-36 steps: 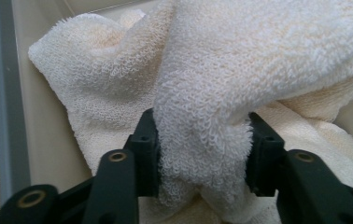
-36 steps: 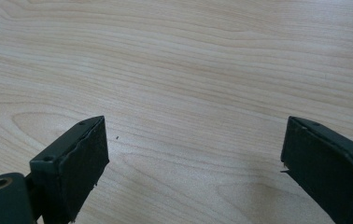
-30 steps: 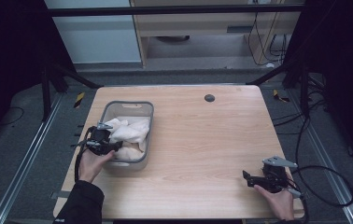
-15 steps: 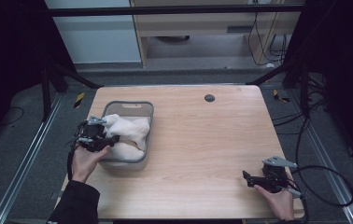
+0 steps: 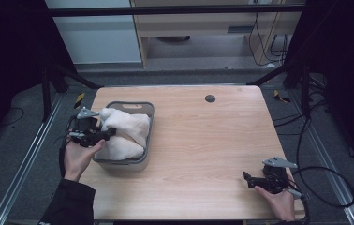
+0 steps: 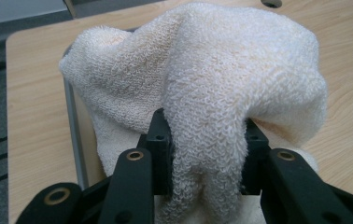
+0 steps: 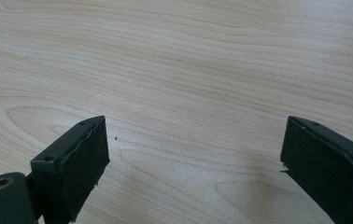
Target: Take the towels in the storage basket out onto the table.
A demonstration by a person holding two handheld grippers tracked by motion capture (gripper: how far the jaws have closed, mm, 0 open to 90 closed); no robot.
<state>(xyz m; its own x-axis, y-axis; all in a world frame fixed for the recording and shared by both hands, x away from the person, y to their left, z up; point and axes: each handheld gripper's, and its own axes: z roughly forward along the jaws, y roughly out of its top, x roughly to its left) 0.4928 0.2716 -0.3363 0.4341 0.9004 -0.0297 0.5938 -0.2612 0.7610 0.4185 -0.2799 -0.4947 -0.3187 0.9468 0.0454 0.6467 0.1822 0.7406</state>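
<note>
- Near the counter's (image 5: pixel 203 140) left edge, a grey bin (image 5: pixel 140 159) holds a white towel (image 5: pixel 123 131).
- Left gripper (image 6: pixel 205 140): jaws clamped on a towel fold.
- Right gripper (image 7: pixel 193 158), near the front-right corner: jaws wide apart, holding nothing.

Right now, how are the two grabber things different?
The left gripper has its jaws shut on a fold of the white towel at the grey basket; the right gripper holds nothing, its jaws wide apart. The left one sits by the table's left edge, the right one near the front right corner over bare wood. Both are black and held in a hand.
</note>
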